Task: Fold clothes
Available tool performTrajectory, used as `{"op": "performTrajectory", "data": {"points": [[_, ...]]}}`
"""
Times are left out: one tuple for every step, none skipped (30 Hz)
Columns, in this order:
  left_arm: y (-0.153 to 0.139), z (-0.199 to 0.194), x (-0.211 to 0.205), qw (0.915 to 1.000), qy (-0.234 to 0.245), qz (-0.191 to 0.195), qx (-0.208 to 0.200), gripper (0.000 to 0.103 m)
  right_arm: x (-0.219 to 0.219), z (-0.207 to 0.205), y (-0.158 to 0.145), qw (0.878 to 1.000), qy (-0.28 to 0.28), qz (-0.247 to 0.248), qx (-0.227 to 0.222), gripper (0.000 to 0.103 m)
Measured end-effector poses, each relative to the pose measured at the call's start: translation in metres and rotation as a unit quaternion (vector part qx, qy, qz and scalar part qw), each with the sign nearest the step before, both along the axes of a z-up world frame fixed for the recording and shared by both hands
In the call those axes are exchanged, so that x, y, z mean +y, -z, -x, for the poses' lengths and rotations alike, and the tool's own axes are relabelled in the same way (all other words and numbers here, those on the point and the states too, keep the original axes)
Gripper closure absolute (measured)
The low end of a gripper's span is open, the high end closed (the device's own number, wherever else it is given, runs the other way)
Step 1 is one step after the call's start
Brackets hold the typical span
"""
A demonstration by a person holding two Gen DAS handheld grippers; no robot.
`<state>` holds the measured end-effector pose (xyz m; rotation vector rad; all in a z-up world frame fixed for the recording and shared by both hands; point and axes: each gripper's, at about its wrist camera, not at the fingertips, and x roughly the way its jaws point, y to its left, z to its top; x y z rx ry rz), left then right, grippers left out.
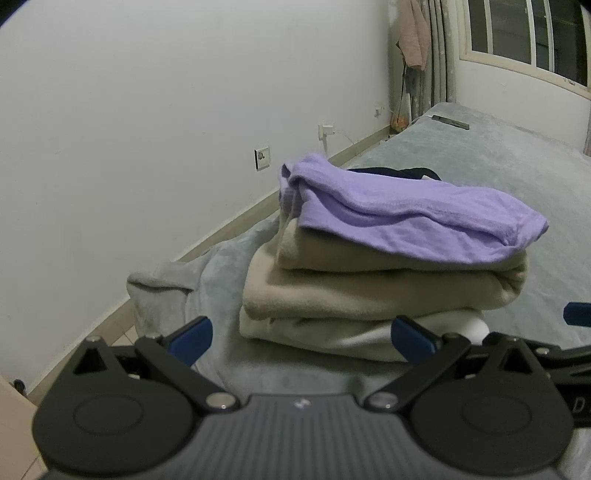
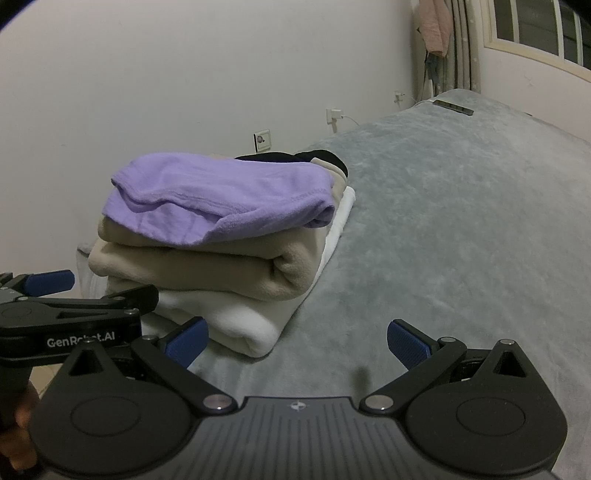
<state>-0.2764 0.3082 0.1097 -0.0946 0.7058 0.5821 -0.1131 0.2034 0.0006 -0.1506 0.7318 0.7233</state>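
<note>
A stack of folded clothes stands on the grey bed cover (image 1: 498, 177). A purple garment (image 1: 399, 218) lies on top, a beige one (image 1: 369, 284) under it and a white one (image 1: 332, 336) at the bottom. A black garment (image 1: 399, 171) shows behind the stack. My left gripper (image 1: 301, 338) is open and empty just in front of the stack. In the right wrist view the purple garment (image 2: 221, 195), beige garment (image 2: 207, 269) and white garment (image 2: 236, 321) sit left of centre. My right gripper (image 2: 297, 341) is open and empty to the stack's right front corner. The left gripper (image 2: 48, 282) shows at the left edge.
A white wall with sockets (image 1: 262, 158) runs along the bed's left side, with a strip of floor (image 1: 122, 332) between. A dark remote-like object (image 1: 450, 122) lies at the far end of the bed. Curtains and a window (image 1: 524, 33) are at the far right.
</note>
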Motion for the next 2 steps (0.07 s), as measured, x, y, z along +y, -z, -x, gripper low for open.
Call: {"op": "performTrajectory", "data": {"points": [[0.0004,-0.0007,0.0001,1.0,0.0,0.001,0.001,0.0,0.0,0.0,0.0001,1.0,0.0,-0.001,0.0,0.0],[0.0008,-0.0013,0.0003,1.0,0.001,0.002,0.002,0.0,-0.0001,-0.0001,0.0003,1.0,0.0,-0.001,0.0,0.0]]}}
